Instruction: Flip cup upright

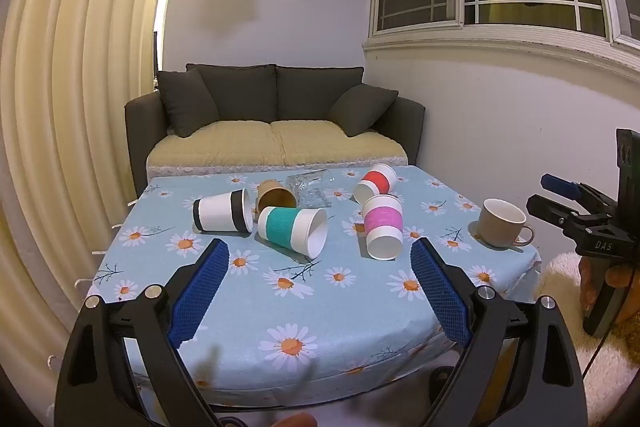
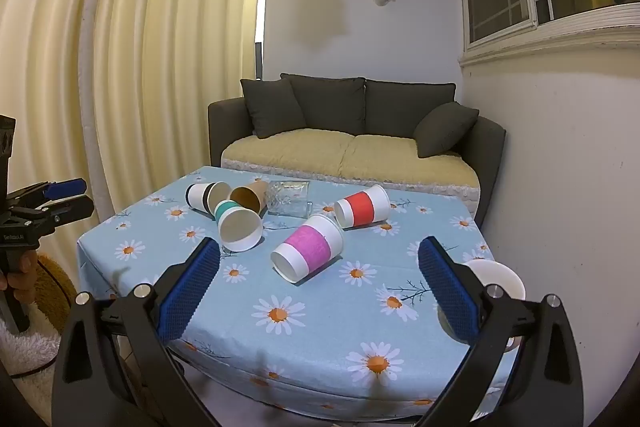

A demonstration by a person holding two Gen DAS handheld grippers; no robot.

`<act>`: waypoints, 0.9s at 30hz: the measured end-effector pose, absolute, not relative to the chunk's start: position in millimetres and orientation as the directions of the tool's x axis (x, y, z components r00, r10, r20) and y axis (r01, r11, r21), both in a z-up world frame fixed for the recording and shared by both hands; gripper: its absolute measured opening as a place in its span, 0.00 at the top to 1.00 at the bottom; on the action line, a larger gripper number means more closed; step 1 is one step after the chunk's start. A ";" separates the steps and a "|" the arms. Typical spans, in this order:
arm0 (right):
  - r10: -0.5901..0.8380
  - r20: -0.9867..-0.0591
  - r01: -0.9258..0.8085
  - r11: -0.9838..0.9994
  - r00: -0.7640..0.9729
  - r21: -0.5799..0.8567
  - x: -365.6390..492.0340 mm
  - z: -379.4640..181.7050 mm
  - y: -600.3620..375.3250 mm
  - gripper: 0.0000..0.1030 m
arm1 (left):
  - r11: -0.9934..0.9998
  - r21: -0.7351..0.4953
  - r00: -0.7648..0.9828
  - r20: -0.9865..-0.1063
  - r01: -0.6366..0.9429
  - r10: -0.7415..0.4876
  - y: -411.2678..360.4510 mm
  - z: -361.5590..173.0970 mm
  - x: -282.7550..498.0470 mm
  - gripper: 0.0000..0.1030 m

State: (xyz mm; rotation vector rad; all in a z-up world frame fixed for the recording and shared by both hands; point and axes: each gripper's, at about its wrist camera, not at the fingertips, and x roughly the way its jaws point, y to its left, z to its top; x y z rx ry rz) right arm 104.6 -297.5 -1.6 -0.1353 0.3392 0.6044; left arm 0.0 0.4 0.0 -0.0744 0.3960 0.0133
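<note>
Seen from the left wrist, the left claw (image 1: 320, 267) hangs spread wide and empty over the near tabletop (image 1: 340, 327). Beyond it the teal cup (image 1: 292, 231), pink cup (image 1: 383, 227), black-banded cup (image 1: 222, 211) and red cup (image 1: 375, 183) lie tipped over; a beige mug (image 1: 502, 223) stands upright. From the right wrist, the right claw (image 2: 319, 263) is likewise spread and empty, the pink cup (image 2: 308, 249) lying between its pads.
</note>
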 end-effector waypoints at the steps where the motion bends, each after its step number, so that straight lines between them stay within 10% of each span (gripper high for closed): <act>1: 0.537 -0.341 -0.579 0.815 0.772 -0.028 103.8 -1.2 -297.9 0.05 | 0.997 -0.070 0.923 -0.385 -0.027 -0.002 0.4 0.0 0.0 0.12; 27: 0.541 -0.351 -0.582 0.813 0.764 -0.013 106.5 -2.3 -299.4 0.05 | 0.997 -0.069 0.924 -0.383 -0.027 -0.001 0.6 -0.7 0.0 0.12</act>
